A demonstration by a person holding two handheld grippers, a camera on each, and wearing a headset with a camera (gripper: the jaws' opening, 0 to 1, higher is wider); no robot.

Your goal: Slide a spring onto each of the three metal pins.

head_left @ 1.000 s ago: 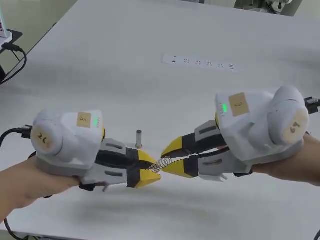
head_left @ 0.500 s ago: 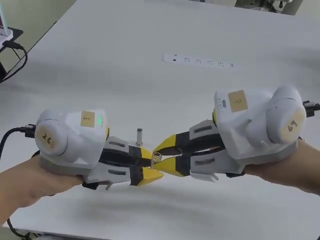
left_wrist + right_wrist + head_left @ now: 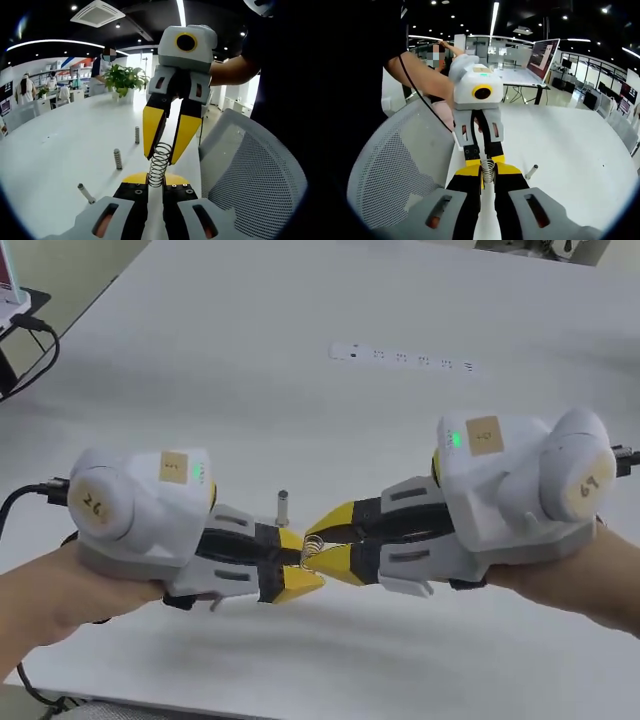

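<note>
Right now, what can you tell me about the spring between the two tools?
The spring is a small coil of bare, silvery metal wire, open-wound and looking undamaged. It is held off the table, bridging the two tools tip to tip. One end sits pinched in the left tool. The other end sits between the yellow jaws of the right tool, which appear closed against its sides. It is not on the pin standing behind the tools.

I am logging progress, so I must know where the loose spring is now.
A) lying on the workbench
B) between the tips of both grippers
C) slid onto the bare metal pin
B: the spring is pinched between the left gripper and the right gripper, tip to tip.
</note>
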